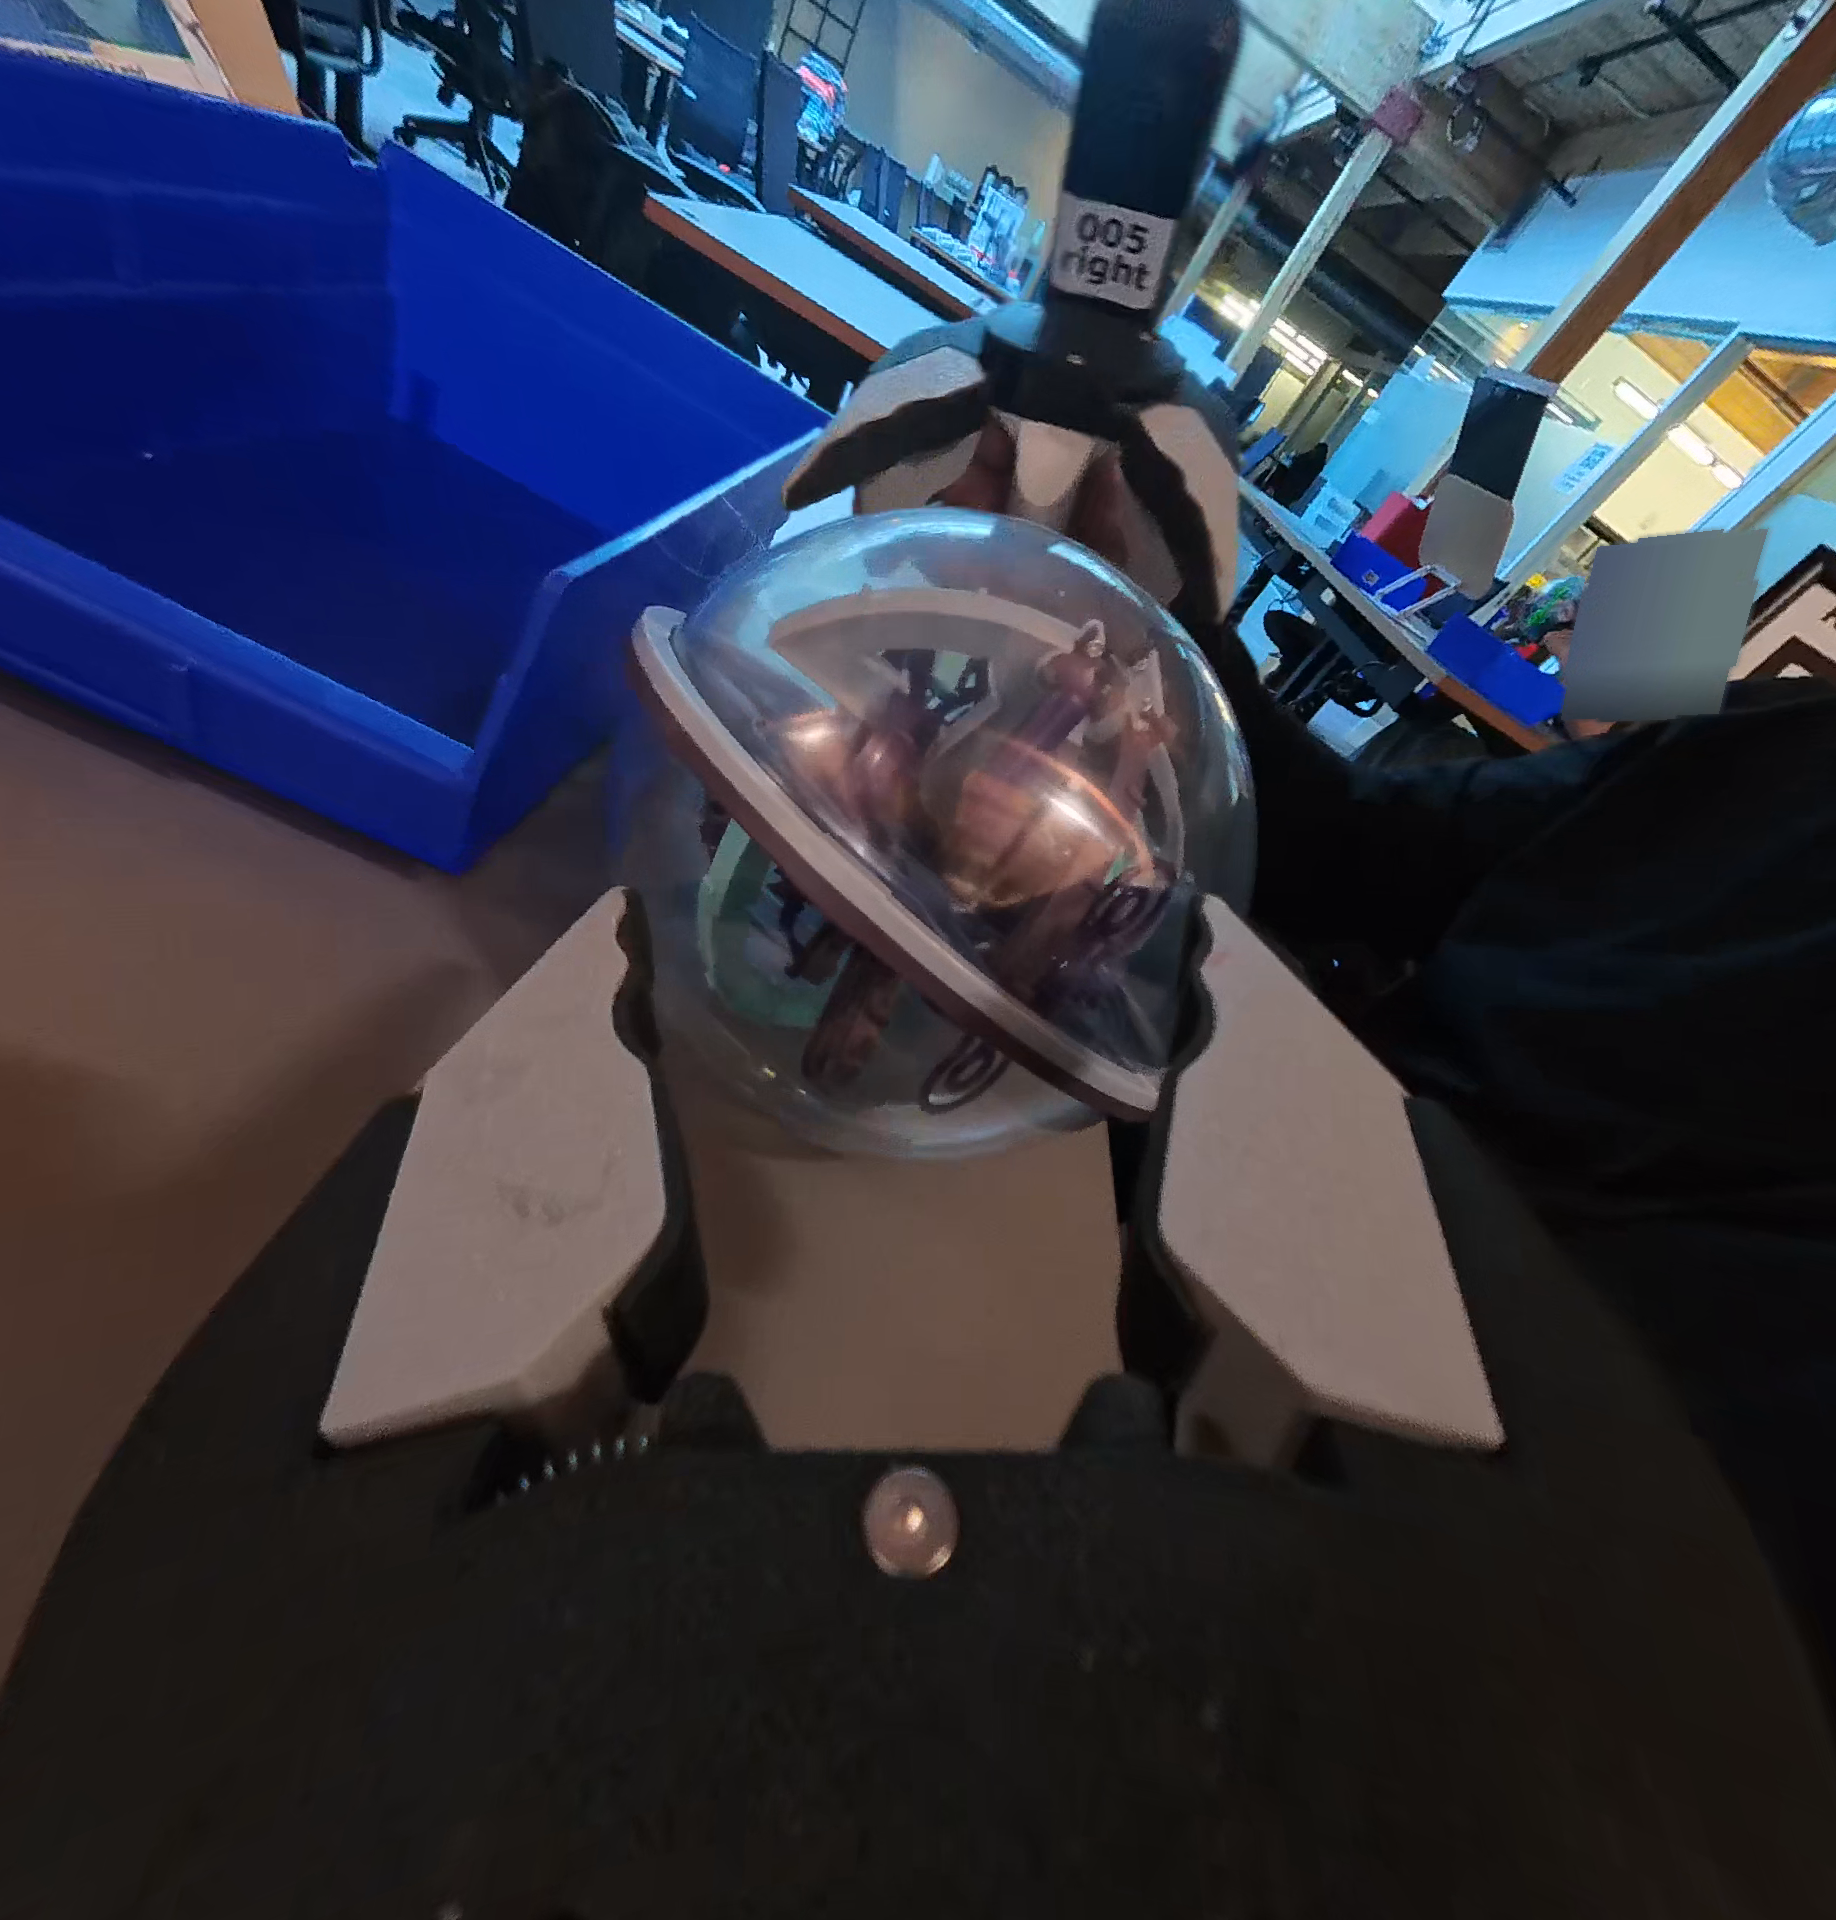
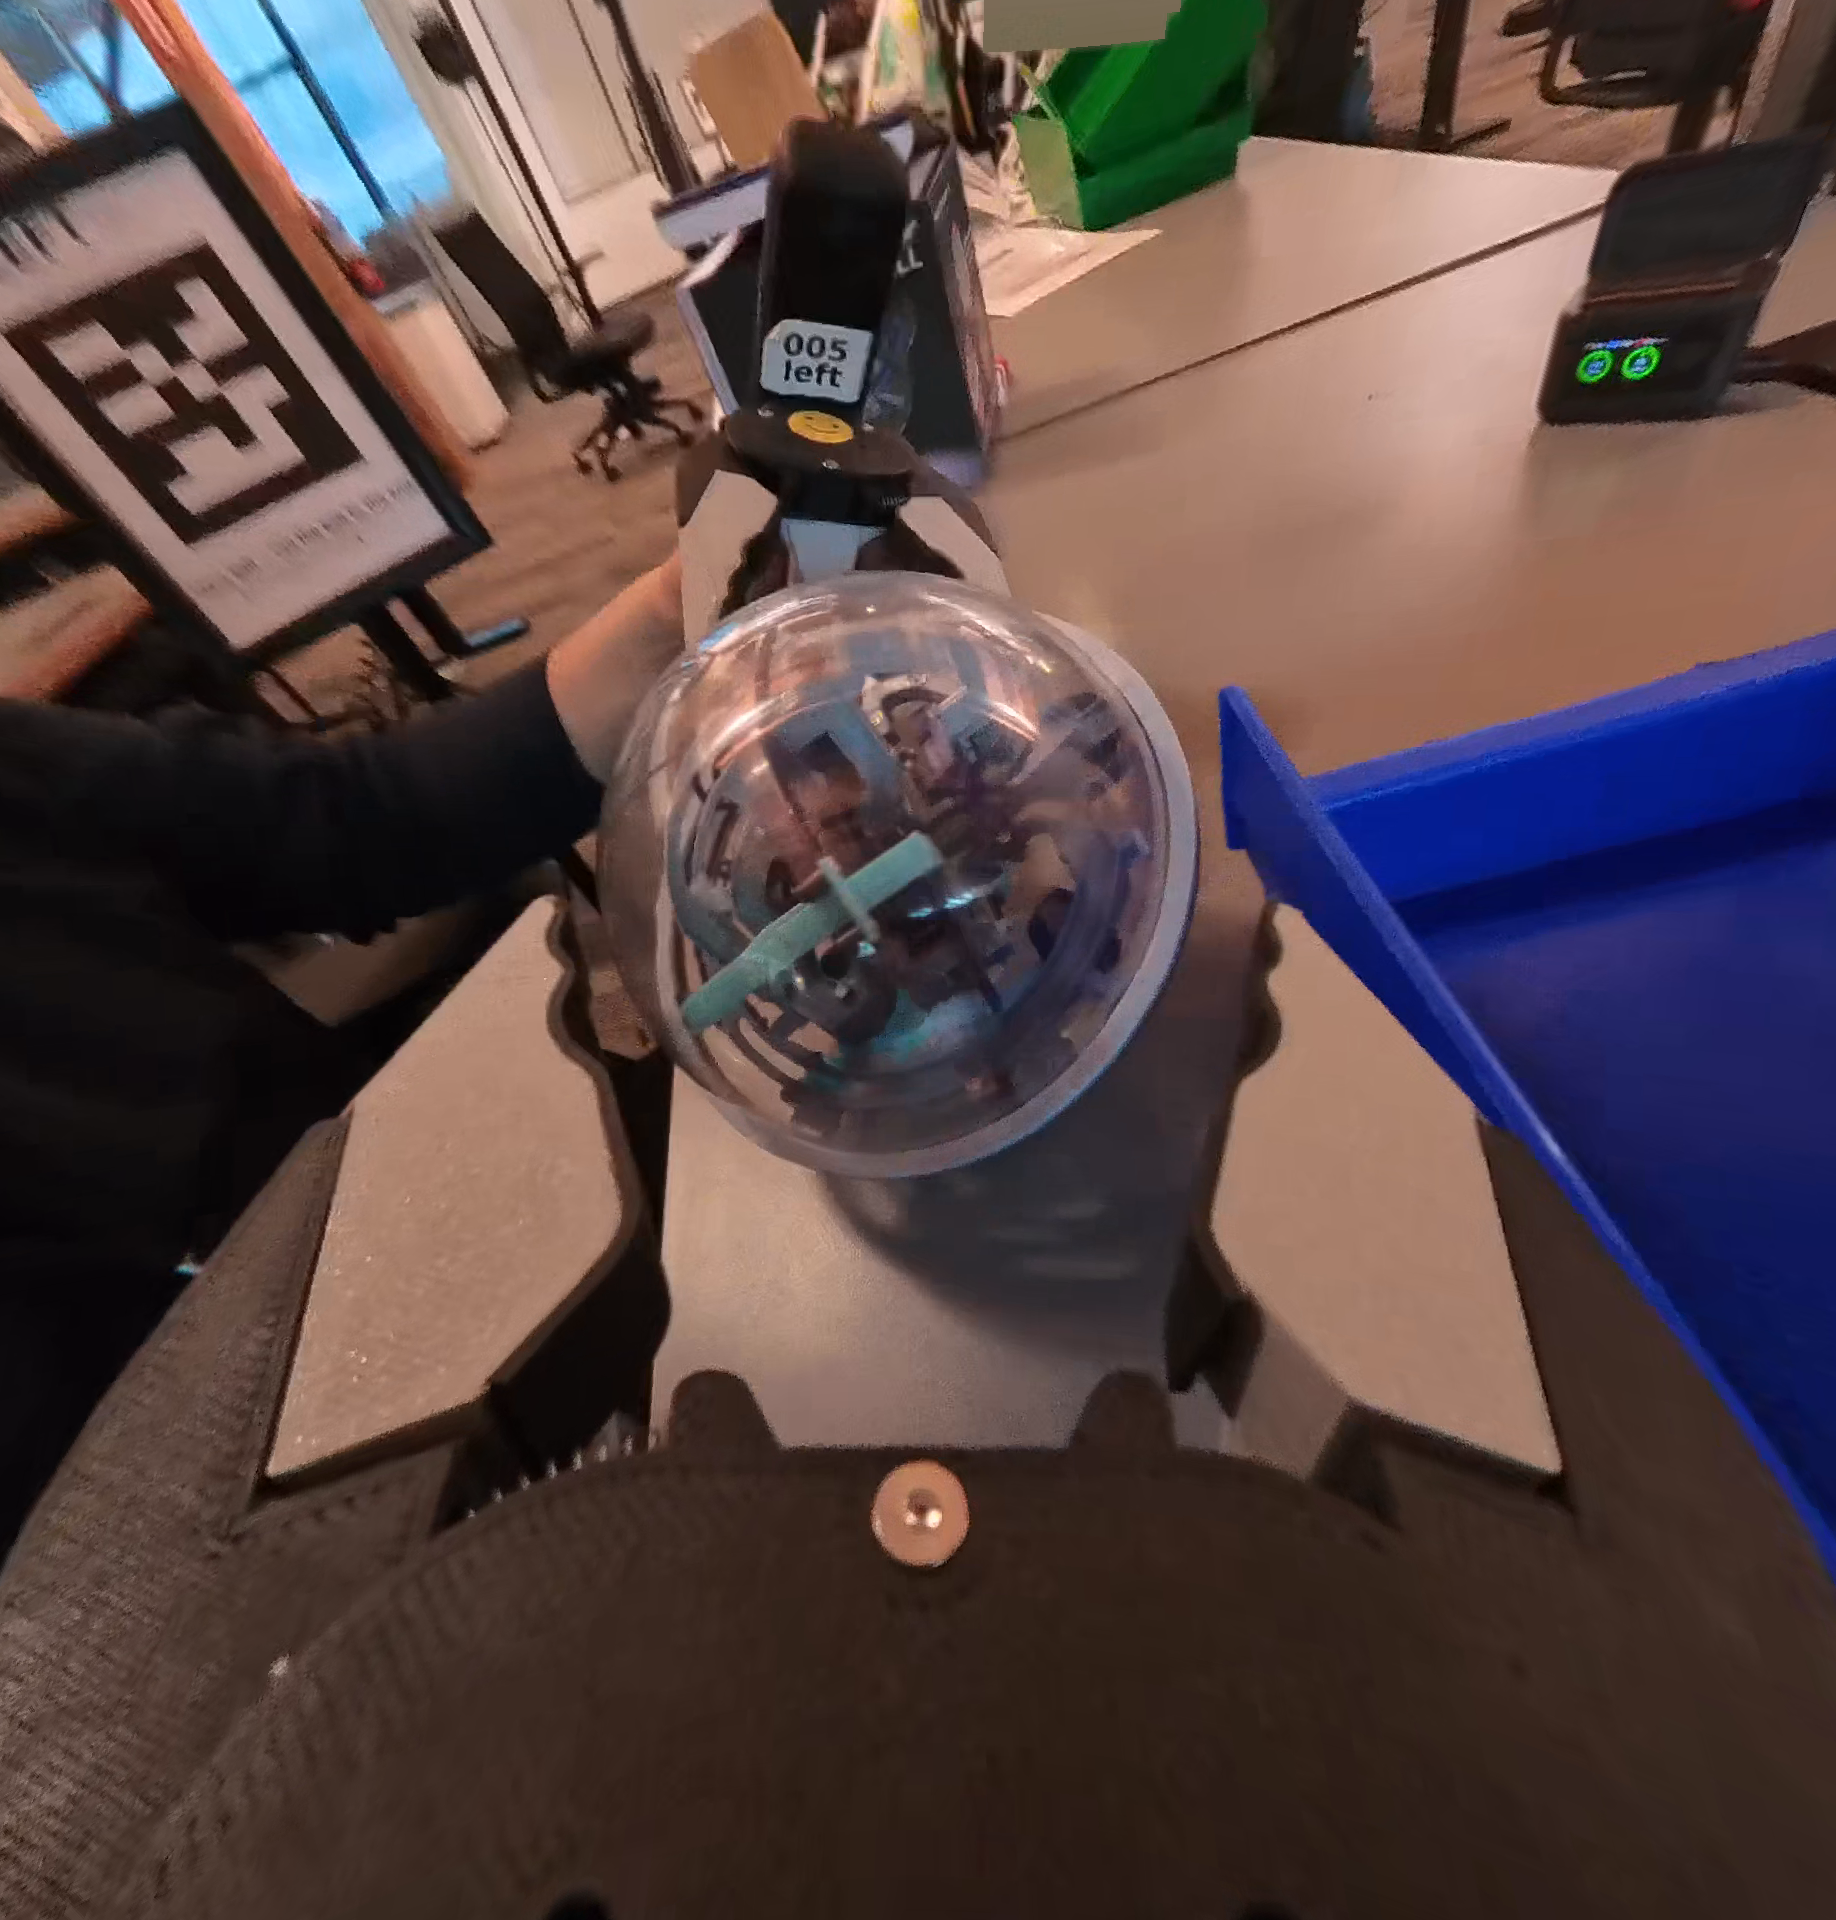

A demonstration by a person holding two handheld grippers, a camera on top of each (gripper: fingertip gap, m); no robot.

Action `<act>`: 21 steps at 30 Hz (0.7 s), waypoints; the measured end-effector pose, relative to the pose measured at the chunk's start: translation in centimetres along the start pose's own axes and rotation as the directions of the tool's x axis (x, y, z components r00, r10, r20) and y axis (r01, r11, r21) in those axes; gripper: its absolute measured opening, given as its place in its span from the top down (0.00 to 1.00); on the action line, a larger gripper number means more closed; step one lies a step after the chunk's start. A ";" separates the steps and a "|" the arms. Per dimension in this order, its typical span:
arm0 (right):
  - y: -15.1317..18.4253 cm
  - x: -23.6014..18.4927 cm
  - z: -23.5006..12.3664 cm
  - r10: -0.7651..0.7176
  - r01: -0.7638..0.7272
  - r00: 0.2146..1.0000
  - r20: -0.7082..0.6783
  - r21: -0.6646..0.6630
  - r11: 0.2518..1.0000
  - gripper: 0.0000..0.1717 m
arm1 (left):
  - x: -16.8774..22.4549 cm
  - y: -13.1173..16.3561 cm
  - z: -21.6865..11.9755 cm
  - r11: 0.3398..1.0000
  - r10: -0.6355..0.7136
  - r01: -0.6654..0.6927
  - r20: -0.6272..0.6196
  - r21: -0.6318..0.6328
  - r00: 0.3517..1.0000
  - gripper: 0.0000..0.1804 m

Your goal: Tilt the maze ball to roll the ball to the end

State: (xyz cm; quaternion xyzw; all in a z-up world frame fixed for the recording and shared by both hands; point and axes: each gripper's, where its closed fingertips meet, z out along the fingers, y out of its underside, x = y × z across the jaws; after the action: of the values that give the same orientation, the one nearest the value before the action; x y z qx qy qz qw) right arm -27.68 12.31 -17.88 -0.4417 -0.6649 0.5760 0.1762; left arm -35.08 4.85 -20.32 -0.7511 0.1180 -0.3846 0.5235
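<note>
The clear maze ball (image 1: 935, 831) with a pale ring around it and tracks inside sits between the fingers of my left gripper (image 1: 914, 935). Both pads press on its sides and hold it above the table. In the right wrist view the ball (image 2: 893, 883) stands between the wide-spread fingers of my right gripper (image 2: 914, 966). The left pad is at its side, but a strip of table shows between the ball and the right pad (image 2: 1262, 987). The right gripper (image 1: 1007, 488) faces the left one from the far side of the ball. The left gripper (image 2: 841, 551) shows behind the ball.
A blue bin (image 1: 270, 582) stands on the brown table (image 1: 114, 1039) beside the ball; it is at the right in the right wrist view (image 2: 1620, 935). A person's dark sleeve (image 2: 166, 831), a framed marker board (image 2: 187, 374) and a black device with green lights (image 2: 1662, 312) are around.
</note>
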 end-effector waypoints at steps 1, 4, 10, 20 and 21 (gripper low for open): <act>0.1 0.4 0.0 0.028 -0.029 0.999 0.020 0.007 1.000 0.27 | -0.1 -0.1 0.0 1.000 0.006 -0.006 -0.002 -0.004 1.000 0.45; 1.0 1.7 0.7 0.109 -0.109 0.993 0.050 -0.007 0.994 0.22 | -0.3 -0.2 0.0 1.000 0.021 -0.021 -0.014 -0.019 1.000 0.45; 2.3 1.9 1.9 0.221 -0.221 0.962 0.162 -0.016 0.975 0.33 | -1.0 -0.5 -0.2 0.999 0.017 -0.018 -0.034 -0.036 0.999 0.45; 3.1 1.5 3.7 0.268 -0.264 0.938 0.218 -0.048 0.963 0.18 | -1.5 -1.0 -0.1 0.999 0.023 -0.026 -0.055 -0.041 0.998 0.46; 3.1 1.4 3.8 0.277 -0.274 0.932 0.234 -0.045 0.961 0.18 | -1.5 -1.0 0.0 0.999 0.022 -0.024 -0.057 -0.038 0.998 0.46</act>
State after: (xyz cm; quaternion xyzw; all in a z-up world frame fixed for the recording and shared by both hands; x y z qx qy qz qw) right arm -30.13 10.90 -22.14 -0.4591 -0.6162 0.6398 0.0099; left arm -36.31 6.12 -20.09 -0.7486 0.1486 -0.3973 0.5095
